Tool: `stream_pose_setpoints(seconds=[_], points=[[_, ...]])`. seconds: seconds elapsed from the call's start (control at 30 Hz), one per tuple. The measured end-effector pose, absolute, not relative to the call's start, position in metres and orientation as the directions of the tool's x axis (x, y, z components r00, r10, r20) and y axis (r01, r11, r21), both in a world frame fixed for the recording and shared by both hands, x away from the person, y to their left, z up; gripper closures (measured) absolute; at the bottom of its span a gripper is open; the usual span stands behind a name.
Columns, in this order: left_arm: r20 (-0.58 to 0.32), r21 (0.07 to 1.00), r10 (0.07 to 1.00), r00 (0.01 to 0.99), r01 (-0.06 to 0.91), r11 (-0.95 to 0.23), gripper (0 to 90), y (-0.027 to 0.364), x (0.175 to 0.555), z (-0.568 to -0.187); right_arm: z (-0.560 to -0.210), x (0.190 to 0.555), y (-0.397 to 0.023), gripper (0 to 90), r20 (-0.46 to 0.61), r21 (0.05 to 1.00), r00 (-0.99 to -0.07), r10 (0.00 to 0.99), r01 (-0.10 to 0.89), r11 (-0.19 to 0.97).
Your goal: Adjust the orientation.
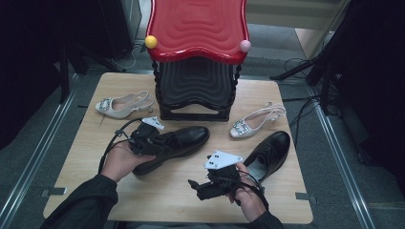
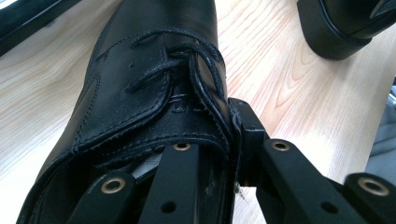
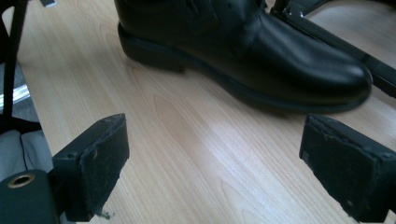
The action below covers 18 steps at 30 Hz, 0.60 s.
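Note:
A black leather lace-up shoe [image 1: 184, 138] lies on the wooden table [image 1: 95, 143], toe pointing right. My left gripper [image 1: 152, 143] is shut on the side wall of its opening, beside the laces. In the left gripper view one jaw reaches inside the shoe [image 2: 154, 70] and the other presses from outside, with my left gripper [image 2: 226, 140] pinching the leather. My right gripper [image 1: 198, 188] hovers open near the front edge. In the right gripper view its pads [image 3: 100, 163] stand wide apart over bare wood, with my right gripper [image 3: 224, 163] facing the shoe [image 3: 261, 46].
A second black shoe [image 1: 272, 152] lies at the right, close behind my right hand. Two white slingback shoes [image 1: 122, 105] [image 1: 255, 121] flank a red-and-black shoe rack [image 1: 198, 28] at the table's back. Cables run along the floor at the right.

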<state>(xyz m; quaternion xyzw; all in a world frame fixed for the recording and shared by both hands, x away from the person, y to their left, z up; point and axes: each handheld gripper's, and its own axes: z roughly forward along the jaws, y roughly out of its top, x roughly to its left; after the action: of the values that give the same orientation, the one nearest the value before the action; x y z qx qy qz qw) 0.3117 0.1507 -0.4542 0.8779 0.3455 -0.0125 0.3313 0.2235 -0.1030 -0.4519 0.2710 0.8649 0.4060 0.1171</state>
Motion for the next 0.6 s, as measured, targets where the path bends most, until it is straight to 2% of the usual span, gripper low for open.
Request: stream_pose_setpoints(seconds=[0.27,0.6], points=[[-0.267,0.572,0.583,0.767,0.613,-0.545,81.6,0.122,0.309,-0.466,-0.452,0.223,-0.106,8.4,0.021,0.759,-0.821,0.570,0.384,0.526],[-0.292,0.587,0.574,0.765,0.617,-0.524,80.8,0.119,0.307,-0.470,-0.451,0.223,-0.109,8.9,0.016,0.763,-0.834,0.552,0.367,0.532]])
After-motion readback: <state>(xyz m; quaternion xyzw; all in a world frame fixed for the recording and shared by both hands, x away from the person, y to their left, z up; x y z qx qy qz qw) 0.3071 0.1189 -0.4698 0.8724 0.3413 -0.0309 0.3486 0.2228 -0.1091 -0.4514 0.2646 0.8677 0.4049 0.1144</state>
